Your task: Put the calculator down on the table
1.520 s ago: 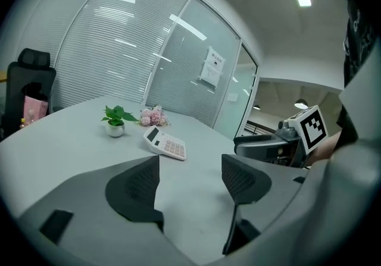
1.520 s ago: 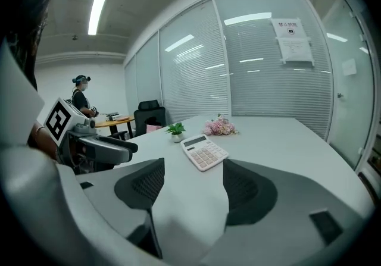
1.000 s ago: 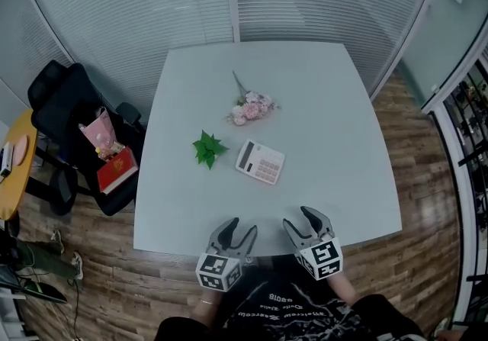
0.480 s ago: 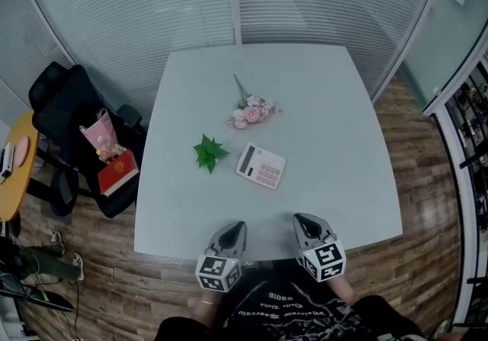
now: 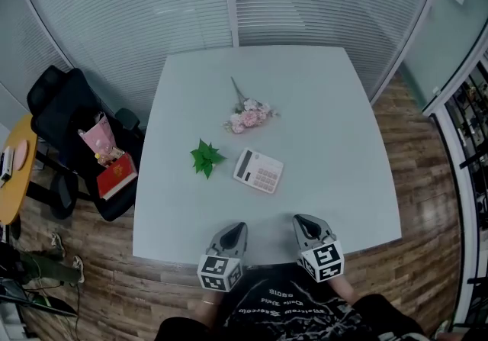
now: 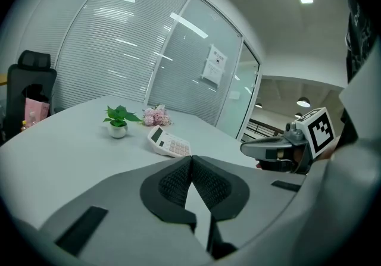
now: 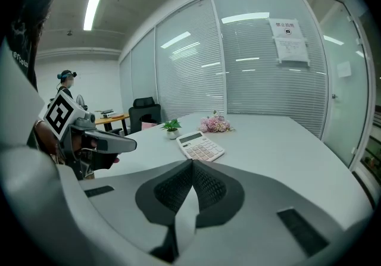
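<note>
A white calculator lies flat on the pale table, a little ahead of both grippers; it also shows as the calculator in the left gripper view and the calculator in the right gripper view. My left gripper hovers over the table's near edge, shut and empty. To its right, my right gripper is likewise shut with nothing in it. In the gripper views the left gripper and right gripper have their pads pressed together.
A small potted green plant stands left of the calculator, and a pink flower bunch lies behind it. A black chair with a pink bag and red box stands left of the table. Glass walls with blinds stand behind.
Both grippers went from open a second ago to shut. They have stayed at the table's near edge, and the calculator has not moved.
</note>
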Tool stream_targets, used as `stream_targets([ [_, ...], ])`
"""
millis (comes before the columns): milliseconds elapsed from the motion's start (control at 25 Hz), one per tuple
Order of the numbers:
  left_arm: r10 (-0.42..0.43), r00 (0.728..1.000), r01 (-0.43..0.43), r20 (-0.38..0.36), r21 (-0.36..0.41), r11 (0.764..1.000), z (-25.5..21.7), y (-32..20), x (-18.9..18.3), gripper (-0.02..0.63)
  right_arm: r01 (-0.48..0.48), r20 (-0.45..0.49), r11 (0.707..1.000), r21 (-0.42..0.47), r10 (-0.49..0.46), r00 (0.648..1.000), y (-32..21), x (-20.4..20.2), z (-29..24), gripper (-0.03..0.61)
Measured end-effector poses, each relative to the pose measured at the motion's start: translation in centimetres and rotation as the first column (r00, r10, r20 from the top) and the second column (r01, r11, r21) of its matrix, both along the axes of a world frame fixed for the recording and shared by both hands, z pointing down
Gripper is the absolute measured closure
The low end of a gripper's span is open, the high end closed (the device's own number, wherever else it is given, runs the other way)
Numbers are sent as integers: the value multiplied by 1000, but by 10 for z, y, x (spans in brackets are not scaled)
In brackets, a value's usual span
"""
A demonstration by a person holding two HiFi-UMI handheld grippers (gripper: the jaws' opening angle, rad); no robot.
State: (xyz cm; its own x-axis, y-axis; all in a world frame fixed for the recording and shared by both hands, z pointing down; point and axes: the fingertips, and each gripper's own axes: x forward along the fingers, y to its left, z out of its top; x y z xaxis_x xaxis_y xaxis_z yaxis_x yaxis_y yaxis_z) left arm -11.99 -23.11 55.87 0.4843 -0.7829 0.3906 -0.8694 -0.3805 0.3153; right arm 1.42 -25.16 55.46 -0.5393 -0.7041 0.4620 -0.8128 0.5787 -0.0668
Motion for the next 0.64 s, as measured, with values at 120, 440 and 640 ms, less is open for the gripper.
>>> stream_targets([
  [120,7,1000,-7,1,-11,1000,1,0,3,594,-19,-15,1000,0,19,1000,-4,5,0,572],
  [440,-11,1000,11,20,-14,1000,2,-5,3,593,12,-48,1000,-8,-13,999,-5,5,7,572],
  [640,4,999,-4,32,-11,1000,3,-8,10,594,22,-53,1000,-9,-22,998,-9,6,9,572],
])
